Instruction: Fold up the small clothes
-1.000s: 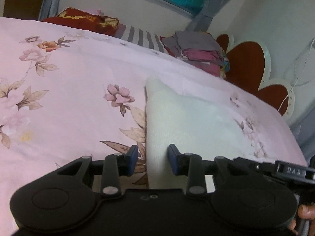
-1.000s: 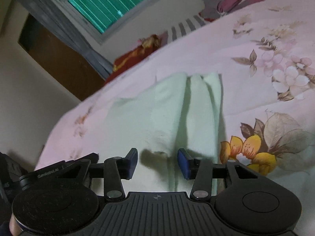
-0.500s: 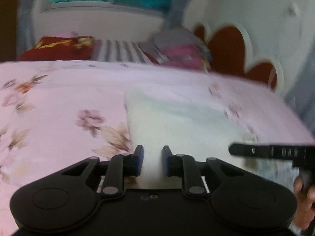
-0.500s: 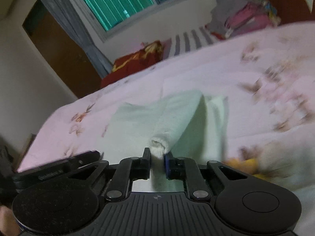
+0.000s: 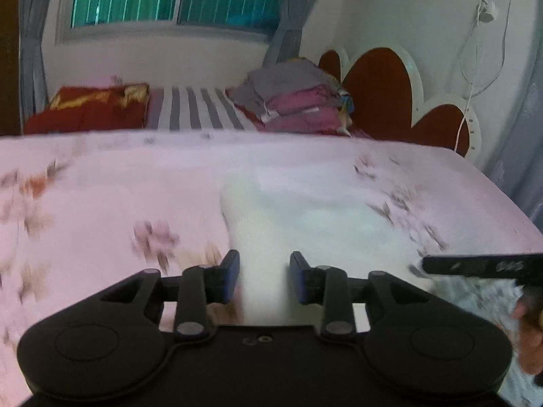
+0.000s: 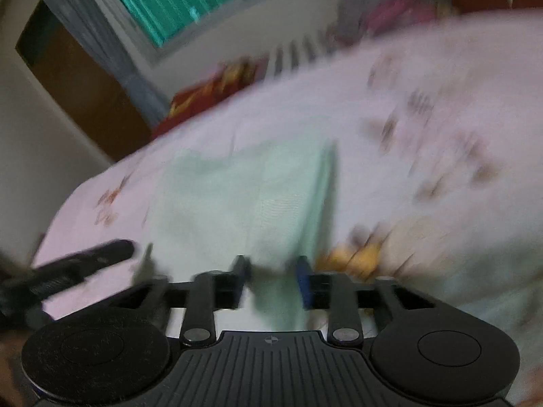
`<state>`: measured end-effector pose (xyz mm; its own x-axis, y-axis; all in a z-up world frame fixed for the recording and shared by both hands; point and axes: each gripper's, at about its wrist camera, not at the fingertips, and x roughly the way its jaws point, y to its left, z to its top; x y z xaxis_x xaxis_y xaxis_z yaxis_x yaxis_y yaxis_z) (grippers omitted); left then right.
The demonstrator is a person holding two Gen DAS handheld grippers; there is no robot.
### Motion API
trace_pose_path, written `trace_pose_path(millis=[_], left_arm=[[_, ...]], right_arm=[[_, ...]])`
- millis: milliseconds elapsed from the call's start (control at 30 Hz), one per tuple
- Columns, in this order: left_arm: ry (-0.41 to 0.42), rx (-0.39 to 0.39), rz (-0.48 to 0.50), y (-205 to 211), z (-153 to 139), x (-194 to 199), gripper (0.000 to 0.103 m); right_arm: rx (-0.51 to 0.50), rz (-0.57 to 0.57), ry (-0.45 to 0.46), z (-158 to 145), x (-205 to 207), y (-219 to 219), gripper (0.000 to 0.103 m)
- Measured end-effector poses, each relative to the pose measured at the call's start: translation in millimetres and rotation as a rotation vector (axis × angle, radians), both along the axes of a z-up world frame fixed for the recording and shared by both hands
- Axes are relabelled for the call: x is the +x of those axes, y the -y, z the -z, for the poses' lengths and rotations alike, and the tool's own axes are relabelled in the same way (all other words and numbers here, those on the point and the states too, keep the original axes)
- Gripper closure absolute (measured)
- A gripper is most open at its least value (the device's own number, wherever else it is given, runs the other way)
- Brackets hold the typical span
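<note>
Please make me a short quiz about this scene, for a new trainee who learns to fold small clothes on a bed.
1. True or false: the pale green garment lies on a plain blue bedsheet.
2. What sits next to the red headboard? A) a stack of folded clothes B) a lamp C) a laundry basket
3. Short answer: does the right gripper pinch the garment?

Key
1. False: the bedsheet is pink with flowers.
2. A
3. No: its jaws stand apart and have just been opening. The garment is between them, and the pads appear not to press on it.
</note>
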<state>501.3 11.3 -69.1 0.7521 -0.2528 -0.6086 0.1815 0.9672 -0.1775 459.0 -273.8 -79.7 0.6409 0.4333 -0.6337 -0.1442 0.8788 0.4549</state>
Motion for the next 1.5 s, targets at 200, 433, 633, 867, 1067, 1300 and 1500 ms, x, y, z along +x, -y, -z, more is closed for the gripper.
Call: trace_pose_path(millis=[200,433,633,867,1067,1300,1500], left_arm=[[0.021,-0.047,0.102,11,16,55,0.075],[-0.008,-0.008,0.190,32,56,80,0.074],[-0.045,-0.045,0.191,23,58,88,0.074],[0.028,-0.093,0.188,4,27,42,0.075],[-0.014,-0.064,0.201,16,48,27,0.076],[-0.014,-0.011,0.263,38,39,-3,0.075],[-0.007,-0.106,0.169,26,42,-52,0.076]], right_arm=[[-0.112,-0.054,0.082,-20,49,-28,0.068],[-0.272,-0.124,0.013,29,84,-45,0.068],[-0.298,-0.135,0.024,31,83,-46,0.068],[-0.341,-0.095,0.011,19,79,-41,0.068],[-0.313,-0.228,0.117,3,39,-61,0.068],[-0.412,-0.176,0.090,20,30,-68,0.067],[-0.340,-0.222,0.130,0,-11,-64,0.067]])
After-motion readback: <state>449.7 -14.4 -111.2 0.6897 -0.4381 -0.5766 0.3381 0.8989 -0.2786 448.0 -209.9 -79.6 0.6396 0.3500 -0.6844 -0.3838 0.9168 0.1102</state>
